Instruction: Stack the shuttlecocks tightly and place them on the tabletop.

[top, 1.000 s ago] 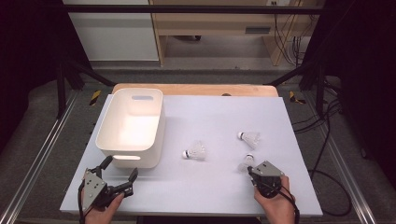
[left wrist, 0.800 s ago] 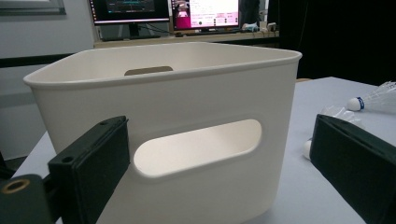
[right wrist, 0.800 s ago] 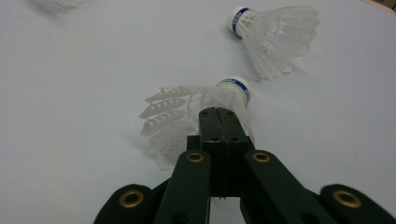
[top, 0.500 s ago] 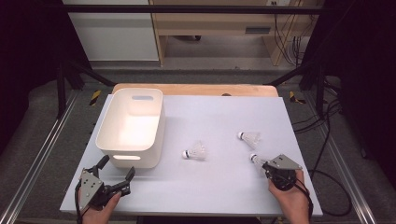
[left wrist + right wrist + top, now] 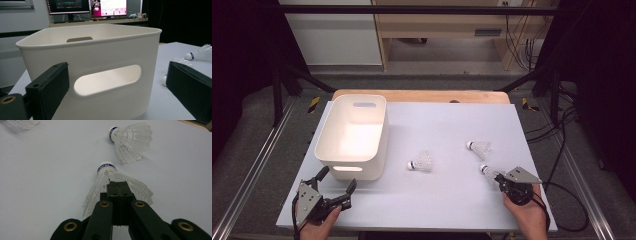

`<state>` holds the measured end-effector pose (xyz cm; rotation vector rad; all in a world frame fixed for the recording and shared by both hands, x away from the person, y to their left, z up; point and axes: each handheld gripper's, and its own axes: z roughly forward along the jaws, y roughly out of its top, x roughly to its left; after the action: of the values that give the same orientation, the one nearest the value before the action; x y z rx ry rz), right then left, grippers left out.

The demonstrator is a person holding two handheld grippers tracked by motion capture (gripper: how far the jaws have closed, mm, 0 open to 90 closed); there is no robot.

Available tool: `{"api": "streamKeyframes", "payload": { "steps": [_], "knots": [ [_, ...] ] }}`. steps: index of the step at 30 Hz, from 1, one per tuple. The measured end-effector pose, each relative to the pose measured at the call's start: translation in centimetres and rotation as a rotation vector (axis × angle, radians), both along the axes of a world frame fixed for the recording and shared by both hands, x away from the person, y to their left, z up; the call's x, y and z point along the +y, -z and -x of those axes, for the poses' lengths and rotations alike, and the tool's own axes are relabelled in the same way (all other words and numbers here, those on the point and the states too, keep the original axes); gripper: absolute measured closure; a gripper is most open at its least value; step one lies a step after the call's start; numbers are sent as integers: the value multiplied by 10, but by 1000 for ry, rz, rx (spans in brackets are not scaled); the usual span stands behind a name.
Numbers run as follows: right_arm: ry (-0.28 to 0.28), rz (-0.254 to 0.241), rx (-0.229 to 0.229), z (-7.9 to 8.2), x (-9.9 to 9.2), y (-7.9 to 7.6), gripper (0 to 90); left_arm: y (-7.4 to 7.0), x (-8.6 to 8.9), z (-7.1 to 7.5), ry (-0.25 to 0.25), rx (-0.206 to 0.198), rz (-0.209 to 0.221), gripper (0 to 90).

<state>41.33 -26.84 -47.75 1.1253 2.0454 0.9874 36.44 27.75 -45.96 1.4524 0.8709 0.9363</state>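
Shuttlecock (image 5: 110, 173) feathers pinched in closed right gripper (image 5: 117, 186); left gripper (image 5: 335, 187) wide open, empty.

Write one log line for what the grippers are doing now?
right gripper: shut on shuttlecock | left gripper: open, facing white bin | two loose shuttlecocks on table

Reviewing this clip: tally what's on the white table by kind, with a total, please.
Shuttlecocks: 3, one mid-table, one further right, one held in the right gripper by its feathers.
Bins: 1, white.
Total: 4.
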Motion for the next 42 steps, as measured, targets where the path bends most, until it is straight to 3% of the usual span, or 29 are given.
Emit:
{"api": "streamKeyframes", "payload": {
  "steps": [11, 31, 32, 33, 34, 35, 37, 42],
  "knots": [
    [1, -23, 18, 1, -4, 5, 900, 0, 0, 0, 18, -2, 7, 49],
    [-5, -65, 42, 31, -10, 7, 898, 1, -2, -1, 37, 8, 1, 48],
    [2, -83, 51, 35, -10, 8, 840, 1, -2, -1, 37, 8, 0, 48],
    [2, -83, 51, 35, -10, 8, 840, 1, -2, -1, 37, 8, 0, 48],
    [4, -96, 62, 40, -10, 9, 766, 1, -3, -1, 38, 5, 0, 48],
    [4, -96, 62, 40, -10, 9, 766, 1, -3, -1, 38, 5, 0, 48],
    [-12, -124, 64, 41, -7, 9, 657, 0, -3, -1, 39, 3, 0, 49],
    [-14, -175, 62, 33, 1, 8, 556, 1, -6, -2, 50, 8, -10, 48]
  ]
}}
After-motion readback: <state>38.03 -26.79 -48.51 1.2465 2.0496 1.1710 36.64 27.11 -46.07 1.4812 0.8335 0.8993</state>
